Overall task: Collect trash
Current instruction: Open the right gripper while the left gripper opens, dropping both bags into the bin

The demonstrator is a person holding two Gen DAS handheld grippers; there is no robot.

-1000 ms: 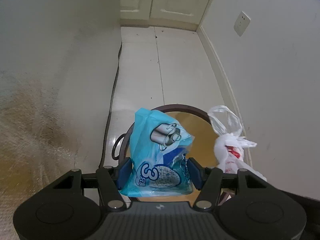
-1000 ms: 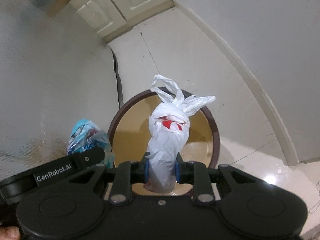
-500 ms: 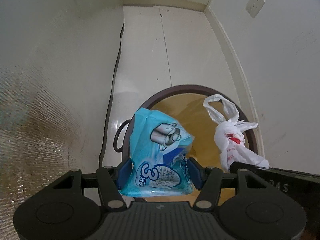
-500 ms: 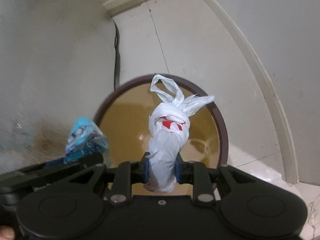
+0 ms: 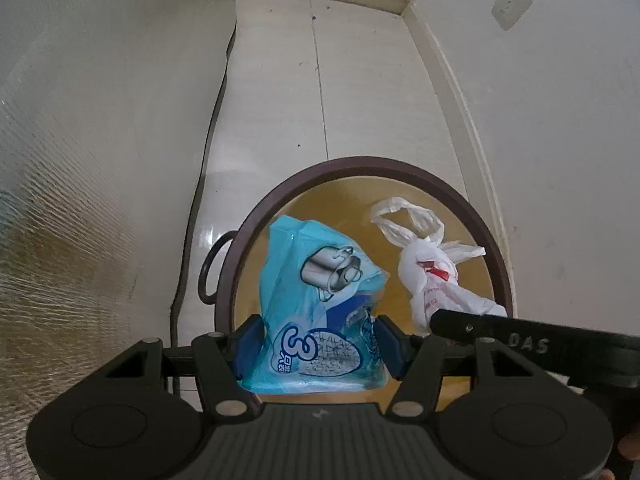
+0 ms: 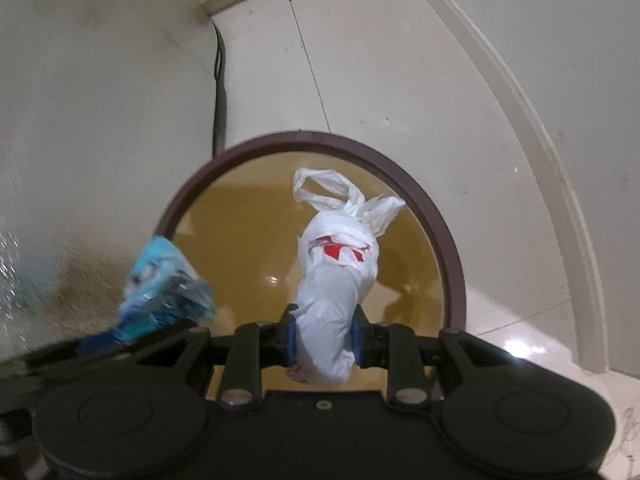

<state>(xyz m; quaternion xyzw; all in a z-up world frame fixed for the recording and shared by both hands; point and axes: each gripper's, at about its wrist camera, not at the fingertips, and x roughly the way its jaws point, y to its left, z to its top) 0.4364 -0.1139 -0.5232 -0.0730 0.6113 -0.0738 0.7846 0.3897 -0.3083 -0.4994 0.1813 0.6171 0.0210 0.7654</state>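
Trash in both claws, both held over the open bin [image 5: 505, 276]. Left claw [image 5: 316, 350] is clamped on a blue plastic wrapper [image 5: 316, 300] (big "3" and a picture of rolls printed on it), blue pads pressed into its lower sides; the wrapper stands upright, over the left part of the bin's mouth. Right claw [image 6: 325, 338] is squeezed on a knotted white plastic bag [image 6: 340, 276] w/ red print near the knot, handle loops pointing far, over the middle-right of the mouth. In the left wrist view the white bag sits just right of the wrapper, apart from it. Bin: round, dark brown rim, yellow-brown inside, a ring handle [image 5: 210, 268] on its left side. It stands on a pale tiled floor [image 5: 320, 92] btwn a wall at left and one at right. Dark cable [image 5: 208, 140] runs along the left wall's base. Wall socket [image 5: 512, 6] far right.
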